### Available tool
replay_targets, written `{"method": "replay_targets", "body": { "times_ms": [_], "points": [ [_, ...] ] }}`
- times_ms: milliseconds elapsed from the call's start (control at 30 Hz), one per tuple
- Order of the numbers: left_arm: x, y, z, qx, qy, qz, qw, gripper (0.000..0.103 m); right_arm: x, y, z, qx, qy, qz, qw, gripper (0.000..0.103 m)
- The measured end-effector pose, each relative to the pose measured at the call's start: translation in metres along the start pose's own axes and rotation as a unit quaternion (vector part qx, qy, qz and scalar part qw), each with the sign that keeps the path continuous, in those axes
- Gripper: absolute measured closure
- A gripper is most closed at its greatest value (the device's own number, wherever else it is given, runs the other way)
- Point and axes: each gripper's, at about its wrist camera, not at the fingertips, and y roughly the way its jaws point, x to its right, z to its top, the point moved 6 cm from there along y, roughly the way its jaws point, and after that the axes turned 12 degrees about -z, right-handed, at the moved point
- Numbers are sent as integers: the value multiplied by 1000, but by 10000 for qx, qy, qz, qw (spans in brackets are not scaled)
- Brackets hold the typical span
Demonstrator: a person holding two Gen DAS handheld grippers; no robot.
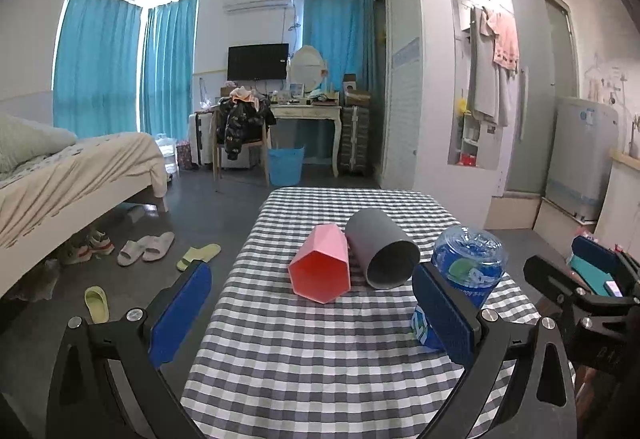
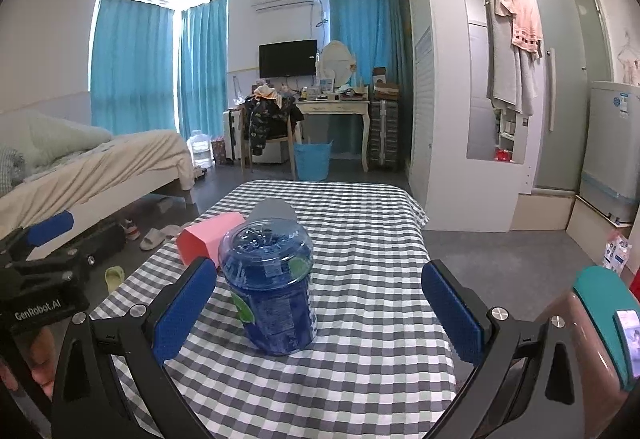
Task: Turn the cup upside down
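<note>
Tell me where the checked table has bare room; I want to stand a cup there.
Free: the near cloth in front of the blue cup, the strip to its right, and the far end behind the lying cups. Crowded: pink cup, grey cup and blue cup sit close together.

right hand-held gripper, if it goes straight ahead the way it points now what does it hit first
Most likely the blue cup. It stands on the checked tablecloth just ahead of the open right hand-held gripper, though left of centre, close to its left finger. Depth is unclear; the centre line itself may pass beside it.
</note>
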Motion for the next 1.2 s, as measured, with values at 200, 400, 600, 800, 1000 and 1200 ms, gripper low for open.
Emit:
{"method": "replay_targets", "body": {
  "times_ms": [200,400,600,800,1000,1200],
  "points": [
    [1,1,-1,-25,-9,-3,10000,0,4,2,1,-54,-12,-76,10000,0],
    [3,1,-1,-22,-44,-49,10000,0,4,3,1,-64,-10,-79,9999,0],
    [3,1,-1,-25,-51,-62,10000,0,2,3,1,-76,-58,-94,9999,0],
    [3,1,-2,-41,-44,-74,10000,0,0,3,1,-79,-66,-94,9999,0],
    [3,1,-2,-45,-41,-73,10000,0,0,3,0,-81,-70,-95,9999,0],
    [3,1,-2,-50,-44,-77,9999,0,0,2,0,-83,-79,-100,9999,0]
  ]
}}
